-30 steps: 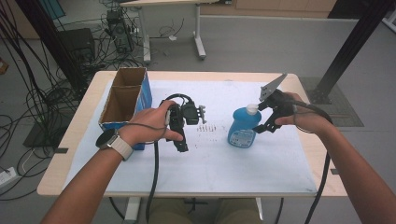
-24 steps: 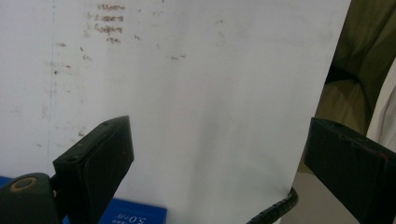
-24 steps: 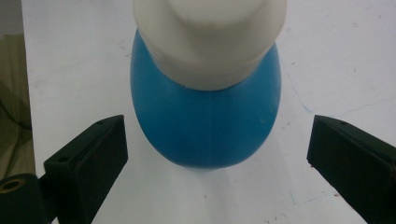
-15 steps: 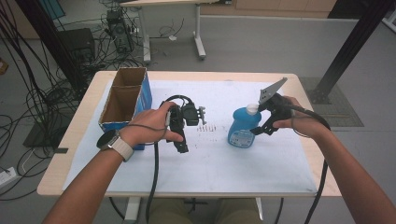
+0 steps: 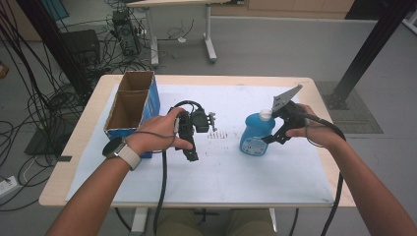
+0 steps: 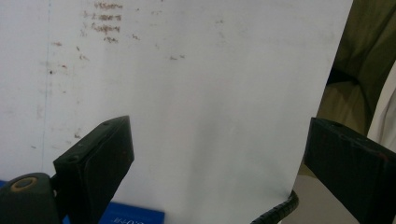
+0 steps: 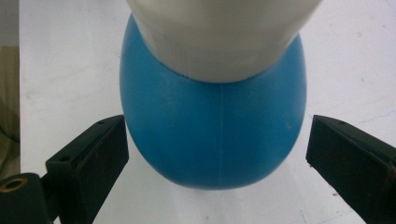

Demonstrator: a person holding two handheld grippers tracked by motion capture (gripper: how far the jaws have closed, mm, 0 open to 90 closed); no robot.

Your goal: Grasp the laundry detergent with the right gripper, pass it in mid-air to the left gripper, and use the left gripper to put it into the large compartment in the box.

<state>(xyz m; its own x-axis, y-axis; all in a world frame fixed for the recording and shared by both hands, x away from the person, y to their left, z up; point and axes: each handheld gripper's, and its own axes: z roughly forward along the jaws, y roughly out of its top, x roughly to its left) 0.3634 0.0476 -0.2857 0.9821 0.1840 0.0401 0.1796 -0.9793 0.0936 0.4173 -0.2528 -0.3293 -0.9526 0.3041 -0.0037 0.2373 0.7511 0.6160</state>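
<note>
A blue bottle (image 5: 254,133) with a white cap (image 5: 265,115) stands upright on the white mat (image 5: 221,172), right of centre. My right gripper (image 5: 271,133) reaches it from the right. In the right gripper view the bottle (image 7: 212,126) sits between the wide-apart jaws of the open right gripper (image 7: 215,154), and neither jaw touches it. My left gripper (image 5: 189,153) is held over the middle of the mat, jaws pointing toward the person. In the left gripper view the left gripper (image 6: 219,158) is open over bare mat (image 6: 187,93).
An open cardboard box (image 5: 130,105) with blue sides stands at the table's left, beside the left hand. Small brown marks (image 5: 214,132) dot the mat between the grippers. Cables trail from both grippers over the table's near edge (image 5: 196,200).
My right gripper has come down and slightly left, closing in around the blue bottle. The bottle and the left gripper have stayed in place.
</note>
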